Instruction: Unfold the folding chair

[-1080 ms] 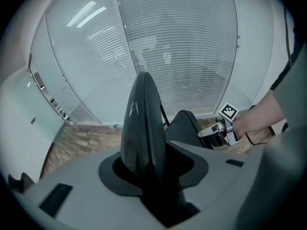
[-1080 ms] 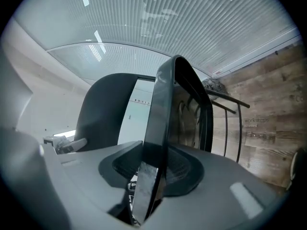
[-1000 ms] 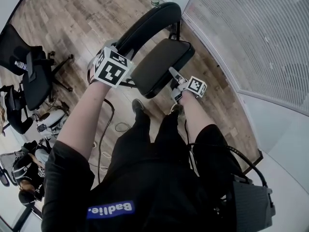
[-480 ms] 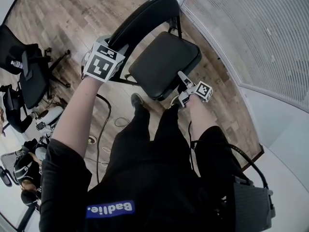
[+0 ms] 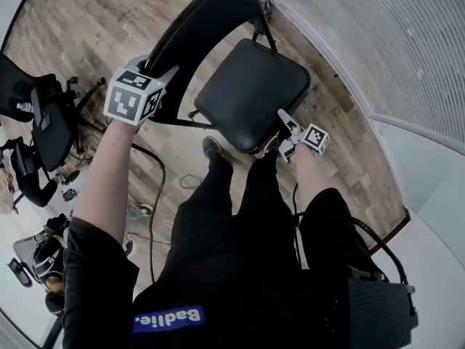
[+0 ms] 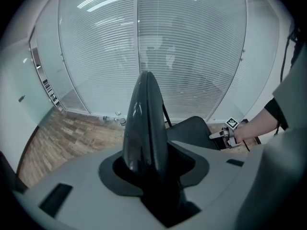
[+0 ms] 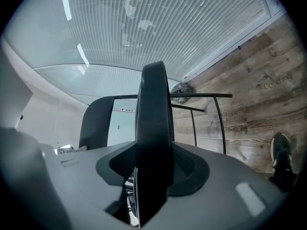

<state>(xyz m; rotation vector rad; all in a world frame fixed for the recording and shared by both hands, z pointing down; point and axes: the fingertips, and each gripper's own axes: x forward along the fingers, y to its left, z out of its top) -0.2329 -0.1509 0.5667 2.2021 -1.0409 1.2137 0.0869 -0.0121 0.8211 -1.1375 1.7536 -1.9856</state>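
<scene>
The black folding chair stands on the wood floor in front of me, its seat [image 5: 251,93] nearly level and its curved backrest [image 5: 207,17] rising beyond. My left gripper [image 5: 158,73] holds the backrest's left end; the backrest edge [image 6: 145,123] fills the gap between its jaws, which are opening. My right gripper [image 5: 285,122] is at the seat's near right corner. The seat edge [image 7: 153,138] stands between its jaws, which are opening too. In the left gripper view the seat [image 6: 192,131] and the right gripper [image 6: 225,134] show behind the backrest.
A glass wall with blinds [image 5: 378,42] runs close along the chair's right. Office chairs [image 5: 43,115] and a seated person [image 5: 40,260] are at the left. Cables [image 5: 156,187] lie on the floor. My shoe [image 5: 212,147] is just under the seat's front.
The seat has swung down and forward towards level, with my right gripper going down and right along with it. My left gripper has sunk a little on the backrest.
</scene>
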